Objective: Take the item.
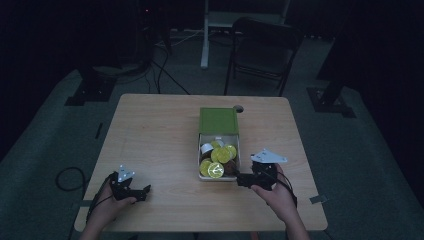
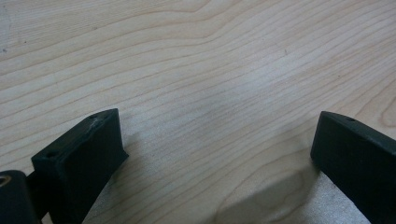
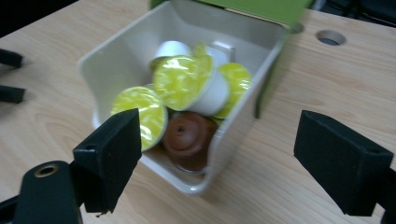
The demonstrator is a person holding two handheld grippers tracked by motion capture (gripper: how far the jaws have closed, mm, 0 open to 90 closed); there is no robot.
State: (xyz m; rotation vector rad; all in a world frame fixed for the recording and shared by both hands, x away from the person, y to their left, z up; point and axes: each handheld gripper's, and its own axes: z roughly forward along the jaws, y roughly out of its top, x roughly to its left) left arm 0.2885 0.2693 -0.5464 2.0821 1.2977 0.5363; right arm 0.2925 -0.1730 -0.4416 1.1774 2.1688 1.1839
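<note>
Overall, the table (image 1: pixel 150 130) is a light wooden top with a round hole (image 1: pixel 238 108) near its far edge. Right of centre stands the box (image 1: pixel 219 172), a pale open tray with a green lid (image 1: pixel 218 120) standing open at its far end. Capsules (image 1: pixel 218 156) fill the tray in a loose heap, most with yellow-green foil tops, one brown (image 3: pixel 189 135) at the near corner, some white-bodied. The right gripper (image 1: pixel 239 179) sits just beside the box's near right corner, jaws spread wide and holding nothing; in the right gripper view the near corner of the box (image 3: pixel 196 184) lies between them, untouched. The left gripper (image 1: pixel 145 192) rests well apart at the table's near left, jaws wide open over bare wood (image 2: pixel 205 84), empty.
</note>
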